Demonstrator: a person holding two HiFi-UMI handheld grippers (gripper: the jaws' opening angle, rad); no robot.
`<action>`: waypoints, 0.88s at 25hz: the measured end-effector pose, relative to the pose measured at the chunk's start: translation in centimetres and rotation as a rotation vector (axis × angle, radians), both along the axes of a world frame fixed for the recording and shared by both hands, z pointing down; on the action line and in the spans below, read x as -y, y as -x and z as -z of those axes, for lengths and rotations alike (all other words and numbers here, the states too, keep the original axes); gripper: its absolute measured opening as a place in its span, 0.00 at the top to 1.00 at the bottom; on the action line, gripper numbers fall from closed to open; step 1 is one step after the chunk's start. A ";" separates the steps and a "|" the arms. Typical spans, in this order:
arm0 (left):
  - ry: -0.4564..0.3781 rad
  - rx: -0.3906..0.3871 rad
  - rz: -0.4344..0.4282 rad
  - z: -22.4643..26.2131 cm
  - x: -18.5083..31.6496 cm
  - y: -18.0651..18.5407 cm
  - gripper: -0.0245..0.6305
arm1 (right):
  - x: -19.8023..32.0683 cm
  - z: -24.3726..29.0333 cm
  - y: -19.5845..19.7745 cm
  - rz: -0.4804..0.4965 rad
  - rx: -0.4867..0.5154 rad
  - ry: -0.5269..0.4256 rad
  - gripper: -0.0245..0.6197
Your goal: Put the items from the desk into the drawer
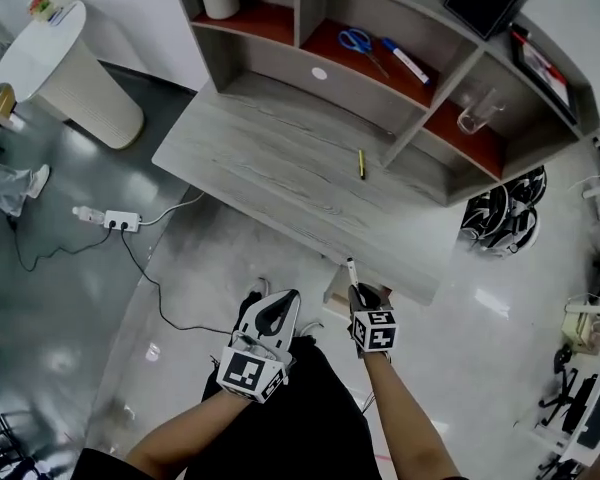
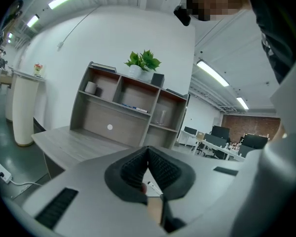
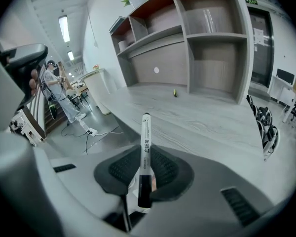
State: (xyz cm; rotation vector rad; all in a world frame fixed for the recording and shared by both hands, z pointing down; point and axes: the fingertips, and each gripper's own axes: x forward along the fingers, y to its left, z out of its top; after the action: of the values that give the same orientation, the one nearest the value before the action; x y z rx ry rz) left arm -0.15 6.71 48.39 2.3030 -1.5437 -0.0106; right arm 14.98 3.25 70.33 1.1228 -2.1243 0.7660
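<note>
Nearest, the left gripper (image 1: 283,301) has its jaws closed together with nothing between them. Just to its right, the right gripper (image 1: 363,294) is clamped on a white marker (image 1: 351,271), whose black cap sits at the near end and whose tip points toward the desk (image 1: 270,168).

Both grippers sit short of the desk's near edge, over shiny floor. A pale box shape (image 1: 337,290) lies just under that edge beside the marker. It may be the open drawer, but the view is too poor to confirm.

To the left, a power strip (image 1: 120,220) and its cable lie on open floor. The desktop is bare apart from a yellow pen (image 1: 361,163) near the shelf unit (image 1: 420,118). The shelf unit closes off the far edge. Chairs (image 1: 500,218) crowd the right end.
</note>
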 end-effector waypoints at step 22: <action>0.128 0.019 0.072 -5.3 -6.1 -2.6 0.94 | -2.2 -13.4 -5.1 0.101 -0.182 0.051 0.84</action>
State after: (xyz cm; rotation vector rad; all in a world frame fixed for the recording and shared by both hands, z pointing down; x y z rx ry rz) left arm 2.47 12.86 53.73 2.1546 -1.5877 0.0895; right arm 20.09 5.48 83.76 1.0102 -1.9823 0.6422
